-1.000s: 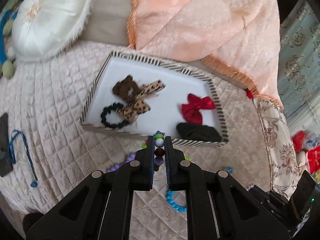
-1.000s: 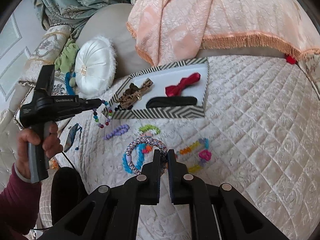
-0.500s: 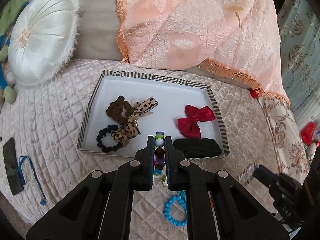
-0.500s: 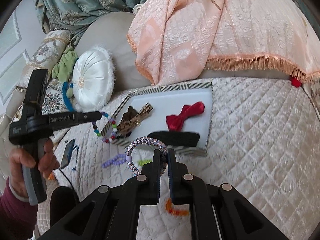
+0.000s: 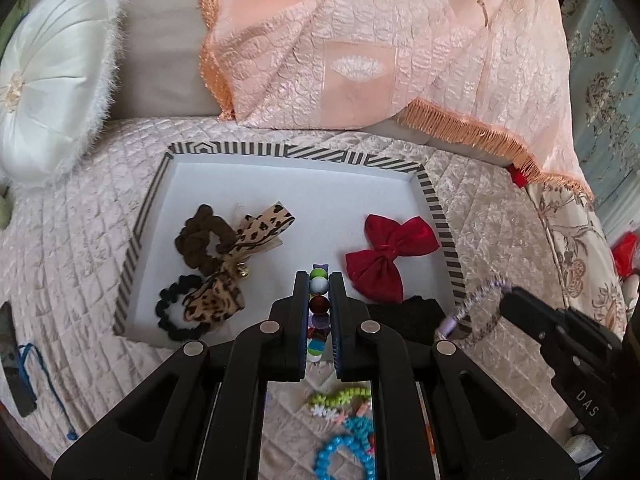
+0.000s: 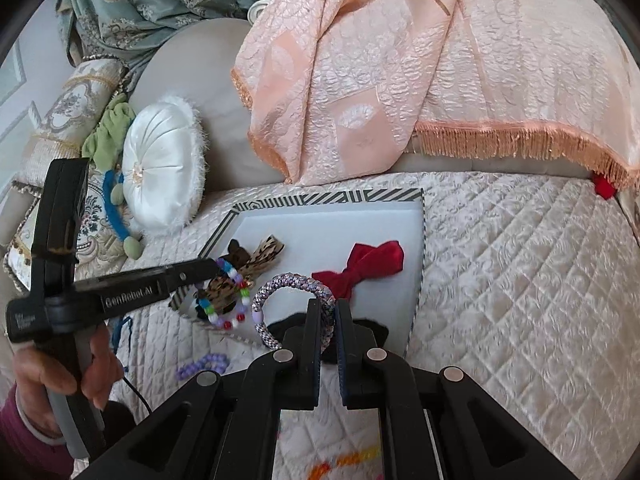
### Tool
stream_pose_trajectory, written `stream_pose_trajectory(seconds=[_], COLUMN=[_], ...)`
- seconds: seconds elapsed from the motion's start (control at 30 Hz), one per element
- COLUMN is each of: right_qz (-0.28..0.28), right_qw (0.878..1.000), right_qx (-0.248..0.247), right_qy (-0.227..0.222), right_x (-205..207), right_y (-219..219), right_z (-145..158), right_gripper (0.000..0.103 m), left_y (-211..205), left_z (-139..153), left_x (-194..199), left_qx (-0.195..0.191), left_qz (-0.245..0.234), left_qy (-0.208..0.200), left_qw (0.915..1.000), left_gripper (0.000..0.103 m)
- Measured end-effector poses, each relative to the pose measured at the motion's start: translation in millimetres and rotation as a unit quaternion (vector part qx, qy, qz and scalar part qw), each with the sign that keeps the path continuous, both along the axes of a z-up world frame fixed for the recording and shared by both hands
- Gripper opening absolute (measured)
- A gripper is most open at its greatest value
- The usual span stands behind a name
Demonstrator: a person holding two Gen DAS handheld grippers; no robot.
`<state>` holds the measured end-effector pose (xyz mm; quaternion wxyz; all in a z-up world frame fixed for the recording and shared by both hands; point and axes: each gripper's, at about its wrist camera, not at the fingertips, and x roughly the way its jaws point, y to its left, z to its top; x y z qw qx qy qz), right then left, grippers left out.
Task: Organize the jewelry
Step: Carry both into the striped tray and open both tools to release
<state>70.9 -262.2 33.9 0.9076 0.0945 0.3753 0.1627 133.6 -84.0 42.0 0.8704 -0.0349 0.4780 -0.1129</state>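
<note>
My left gripper [image 5: 319, 286] is shut on a multicoloured bead bracelet [image 5: 319, 285], held over the front edge of the striped white tray [image 5: 280, 152]; it also shows in the right wrist view [image 6: 224, 300]. My right gripper [image 6: 329, 312] is shut on a lilac woven bracelet [image 6: 292, 284], held over the tray's near right corner; that bracelet shows in the left wrist view [image 5: 476, 312]. The tray [image 6: 320, 200] holds a red bow [image 5: 386, 256], a leopard bow [image 5: 240, 264], a brown scrunchie [image 5: 196, 240], a black scrunchie [image 5: 176, 312] and a black hair piece [image 5: 408, 314].
Loose bead bracelets lie on the quilted bed in front of the tray: green [image 5: 340, 396], blue [image 5: 344, 456], purple [image 6: 200, 364], orange [image 6: 344, 460]. A white round cushion [image 5: 48, 92] is at the left, a peach fringed blanket [image 5: 380, 48] behind the tray. A phone [image 5: 12, 356] lies far left.
Both grippers have moved forward and up with their bracelets, from over the bedcover to over the tray's front edge. The right gripper has come into the left wrist view.
</note>
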Motion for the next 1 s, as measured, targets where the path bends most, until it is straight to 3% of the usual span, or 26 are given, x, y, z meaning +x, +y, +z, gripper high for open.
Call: stream_pose_trajectory(seconds=[0.43, 0.83, 1.0], right_qz=[0.018, 0.001, -0.018], right_qw=[0.999, 0.992, 0.989], right_qx=[-0.013, -0.075, -0.069], right_qy=[0.04, 0.106, 0.128], right_x=[87, 156, 167], right_y=[35, 65, 61], right_z=[-22, -68, -81], right_gripper=[0.006, 0.006, 0.006], left_y=[34, 44, 43], left_z=[-49, -63, -66], left_x=[25, 32, 32], left_qx=[0.006, 0.003, 0.017], left_qz=[0.032, 0.037, 0.035], left_qy=[0.038, 0.05, 0.047], left_qw=[0.9987, 0.9981, 0.9981], left_gripper=[0.008, 0.008, 0.008])
